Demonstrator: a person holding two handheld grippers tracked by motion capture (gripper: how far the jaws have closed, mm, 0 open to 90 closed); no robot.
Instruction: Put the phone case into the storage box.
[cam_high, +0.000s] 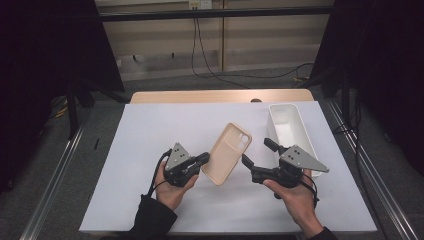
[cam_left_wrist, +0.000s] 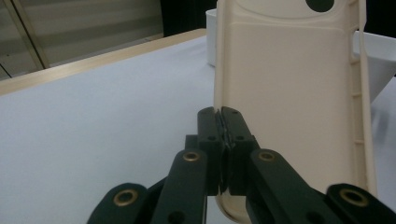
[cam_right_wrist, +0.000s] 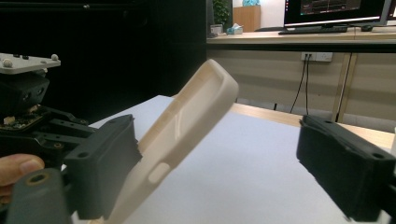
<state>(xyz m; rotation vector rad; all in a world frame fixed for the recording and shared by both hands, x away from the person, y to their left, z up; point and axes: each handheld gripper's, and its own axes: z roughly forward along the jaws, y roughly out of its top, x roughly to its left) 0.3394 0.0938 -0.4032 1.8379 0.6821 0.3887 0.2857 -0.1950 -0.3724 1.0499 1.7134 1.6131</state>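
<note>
Two hand-held grippers mid-handover: left hand-held gripper (cam_high: 204, 159) clamped on phone case (cam_high: 227, 152) edge, right hand-held gripper (cam_high: 257, 152) spread apart alongside, probably next closing on case before white bin (cam_high: 290, 131) beyond.

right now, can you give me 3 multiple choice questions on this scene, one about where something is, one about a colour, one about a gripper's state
1. Where is the white bin?
A. at the table's far right
B. at the near left corner
C. on the floor

2. What colour is the phone case?
A. black
B. beige
C. blue

3. What state is the left gripper in?
A. wide open
B. shut on the phone case
C. lying on the table

Answers:
1 A, the high view shows it by the table's far right edge, beyond the right gripper.
2 B, it looks pale beige.
3 B, the left gripper view shows the jaws pinching the case's edge.
</note>
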